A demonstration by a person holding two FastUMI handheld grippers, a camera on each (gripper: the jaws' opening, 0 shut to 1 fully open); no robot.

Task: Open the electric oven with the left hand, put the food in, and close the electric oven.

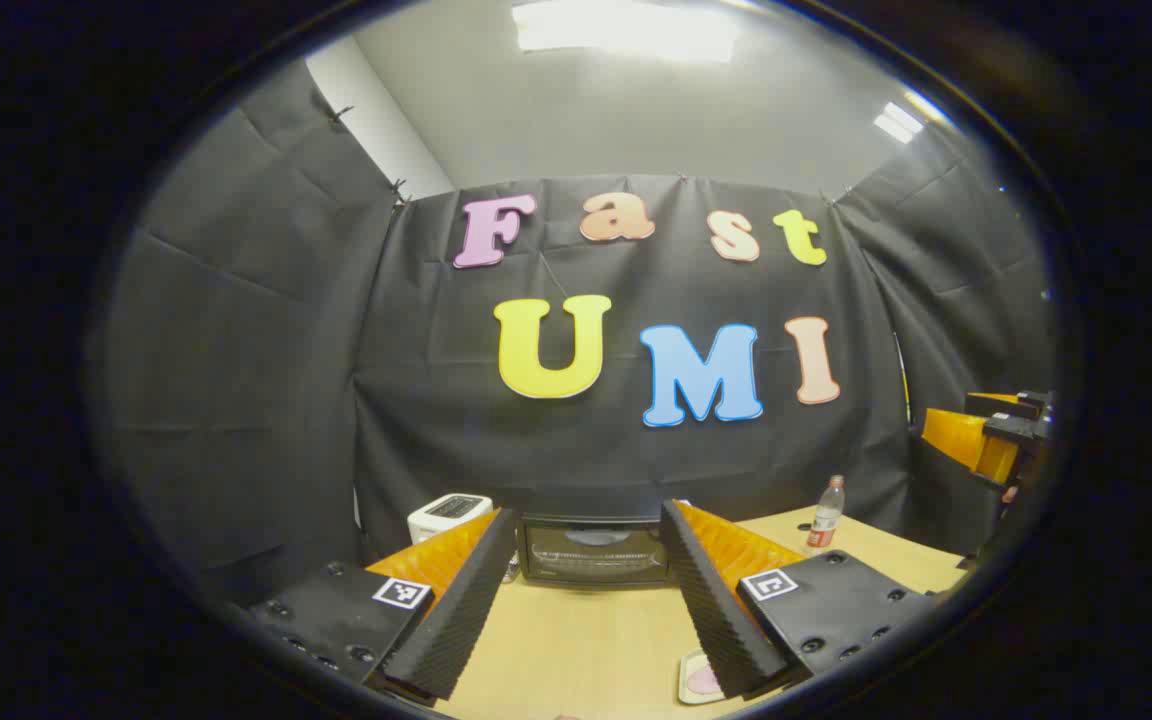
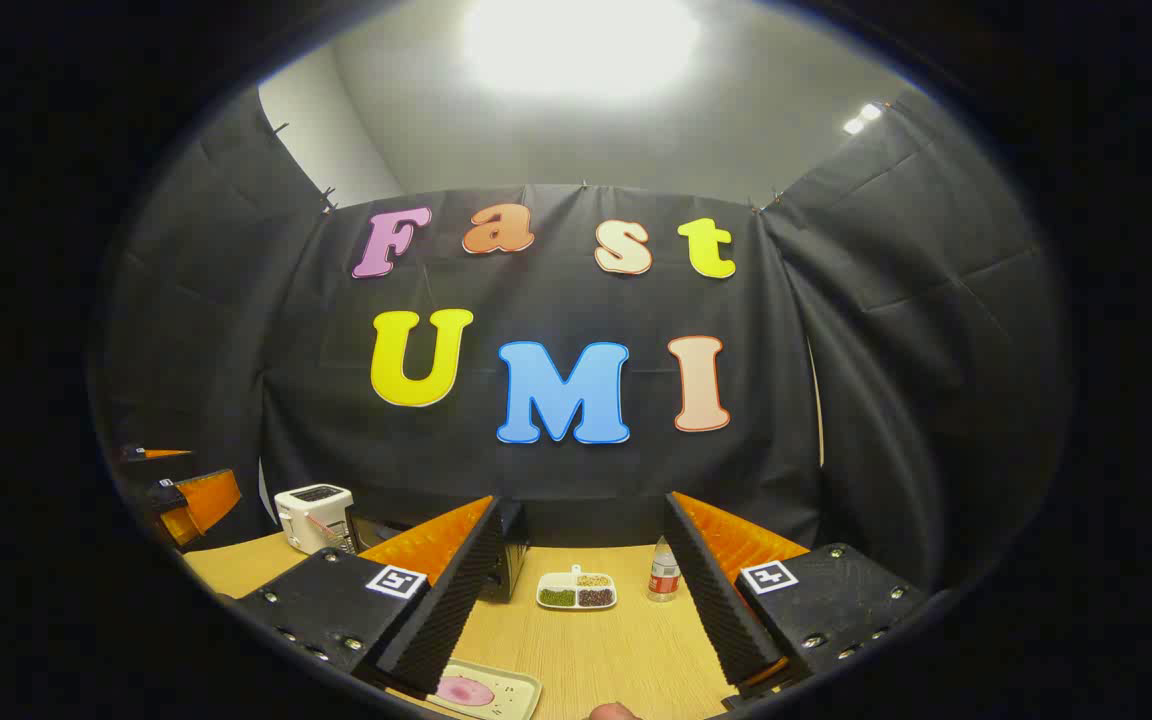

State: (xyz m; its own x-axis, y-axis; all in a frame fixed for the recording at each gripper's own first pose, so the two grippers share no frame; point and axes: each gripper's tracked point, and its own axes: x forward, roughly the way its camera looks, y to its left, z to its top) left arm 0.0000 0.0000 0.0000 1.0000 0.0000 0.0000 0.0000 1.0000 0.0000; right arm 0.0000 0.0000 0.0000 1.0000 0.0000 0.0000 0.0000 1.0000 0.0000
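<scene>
Both grippers hang open and empty above the table. The left gripper faces the oven, door shut, at the table's back edge beside a toaster. Near the right gripper, a tray holds what looks like pink food.

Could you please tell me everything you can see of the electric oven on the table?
The electric oven is a small, dark, box-shaped countertop unit with a glass door in front, through which a pale shape shows faintly. The door is closed. It stands upright at the far edge of the wooden table, against the black cloth wall, with a white toaster to its left. In the left gripper view it sits between the left gripper's open fingers, farther off; nothing touches it but the table.
</scene>
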